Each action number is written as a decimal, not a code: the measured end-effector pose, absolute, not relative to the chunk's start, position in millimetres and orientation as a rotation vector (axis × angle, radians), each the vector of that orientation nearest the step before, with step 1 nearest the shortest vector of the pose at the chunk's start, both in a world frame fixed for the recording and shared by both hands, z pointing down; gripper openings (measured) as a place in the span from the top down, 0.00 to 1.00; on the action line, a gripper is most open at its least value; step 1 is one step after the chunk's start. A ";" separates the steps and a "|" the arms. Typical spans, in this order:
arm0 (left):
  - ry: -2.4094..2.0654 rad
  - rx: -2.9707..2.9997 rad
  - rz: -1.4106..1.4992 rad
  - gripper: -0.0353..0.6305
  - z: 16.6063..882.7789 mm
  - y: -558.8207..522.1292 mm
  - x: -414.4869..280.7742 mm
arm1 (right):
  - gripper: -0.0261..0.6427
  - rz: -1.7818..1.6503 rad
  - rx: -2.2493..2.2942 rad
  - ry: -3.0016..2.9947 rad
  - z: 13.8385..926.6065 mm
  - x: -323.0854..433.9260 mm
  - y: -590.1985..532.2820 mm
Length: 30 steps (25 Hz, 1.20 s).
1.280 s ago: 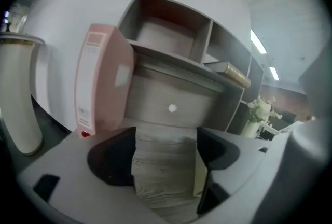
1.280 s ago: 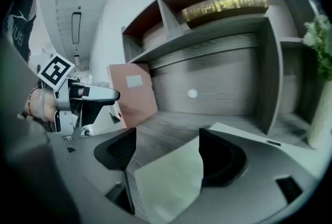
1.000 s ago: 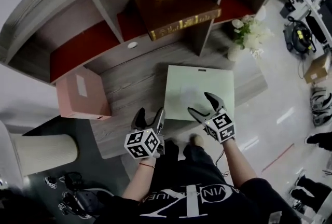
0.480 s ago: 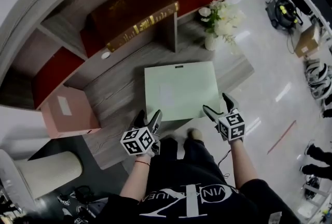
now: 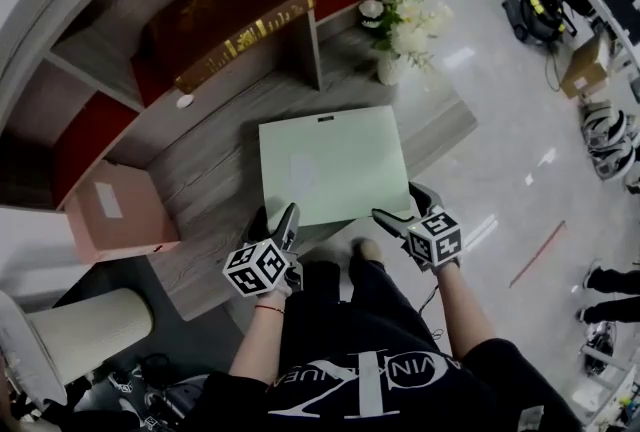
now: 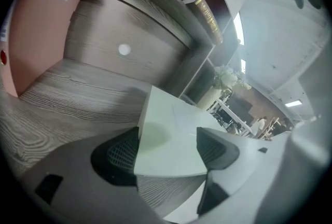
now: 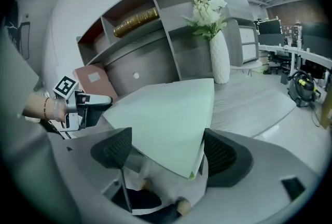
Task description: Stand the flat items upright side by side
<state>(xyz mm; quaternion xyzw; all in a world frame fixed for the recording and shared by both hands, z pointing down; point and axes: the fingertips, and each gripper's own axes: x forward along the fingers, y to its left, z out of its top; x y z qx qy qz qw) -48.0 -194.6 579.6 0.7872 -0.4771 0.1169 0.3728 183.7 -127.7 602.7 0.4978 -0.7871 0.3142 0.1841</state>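
Note:
A pale green flat item (image 5: pixel 333 163) lies flat on the wooden desk (image 5: pixel 215 180), and its near right corner juts past the desk's front edge. My left gripper (image 5: pixel 276 220) stands open around the item's near left corner (image 6: pixel 155 158), one finger on each side. My right gripper (image 5: pixel 402 204) is open around the near right corner (image 7: pixel 194 163). Its jaws have just been opening, and that corner sits between them with a gap at the left pad (image 7: pixel 111 150). A brown book with a gold edge (image 5: pixel 235 20) lies flat in a shelf compartment.
A pink box (image 5: pixel 115 210) stands at the desk's left end. At the desk's right end is a white vase of flowers (image 5: pixel 400 35), beside the shelf unit (image 5: pixel 305 40). A small white disc (image 5: pixel 185 101) marks the back panel. The floor to the right holds bags and equipment.
Both grippers have come down to the green item's near edge. The right one has slid from over the item out to its near right corner, and the left one has closed in on the near left corner.

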 end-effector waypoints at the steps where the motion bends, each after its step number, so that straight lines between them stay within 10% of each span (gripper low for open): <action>1: -1.240 2.013 0.296 0.43 578.9 -192.5 -48.0 | 0.30 0.882 1.393 -2.224 602.7 183.7 -126.4; 30: -1.644 1.713 0.034 0.43 577.2 -77.3 -78.2 | 0.34 0.657 0.832 -2.366 609.5 176.8 -54.9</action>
